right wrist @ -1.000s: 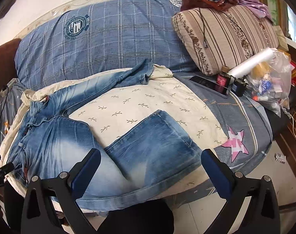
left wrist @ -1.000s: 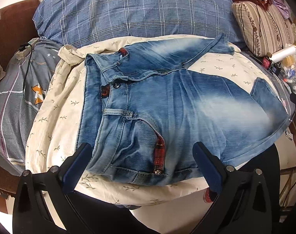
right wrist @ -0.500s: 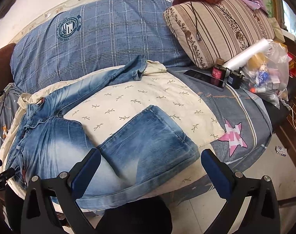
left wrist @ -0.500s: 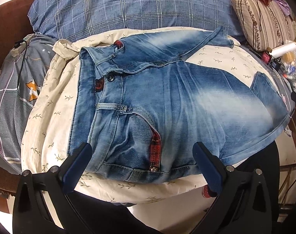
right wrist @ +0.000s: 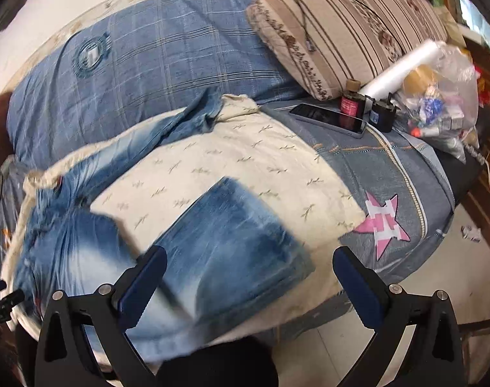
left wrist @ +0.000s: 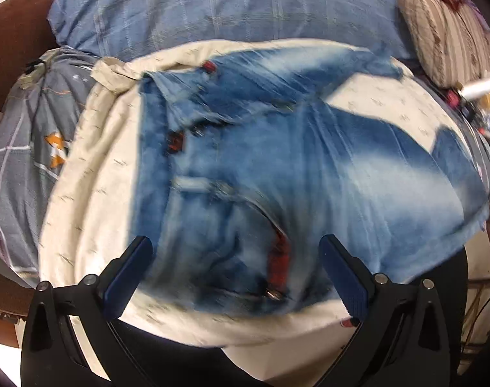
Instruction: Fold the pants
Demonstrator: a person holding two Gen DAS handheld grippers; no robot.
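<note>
Faded blue jeans (left wrist: 277, 161) lie spread on a cream cloth (left wrist: 93, 193) over the bed, waistband to the left, both legs running right. One leg stretches to the far side, the near leg ends in a hem (right wrist: 245, 251). My left gripper (left wrist: 235, 274) hangs open just above the near waist corner with its red plaid pocket trim (left wrist: 279, 267). My right gripper (right wrist: 249, 287) stands open over the near leg's hem end. Neither holds any fabric. The left wrist view is motion-blurred.
A blue checked pillow (right wrist: 154, 54) and a striped pillow (right wrist: 351, 29) lie at the back. A phone (right wrist: 328, 119), small bottles (right wrist: 351, 103) and a plastic bag of items (right wrist: 438, 96) sit at the right. The bed's near edge drops to a tiled floor (right wrist: 438, 287).
Both grippers have moved forward and down over the bed, so the jeans loom larger. The left one has closed in on the waist corner. Both jaws stay open.
</note>
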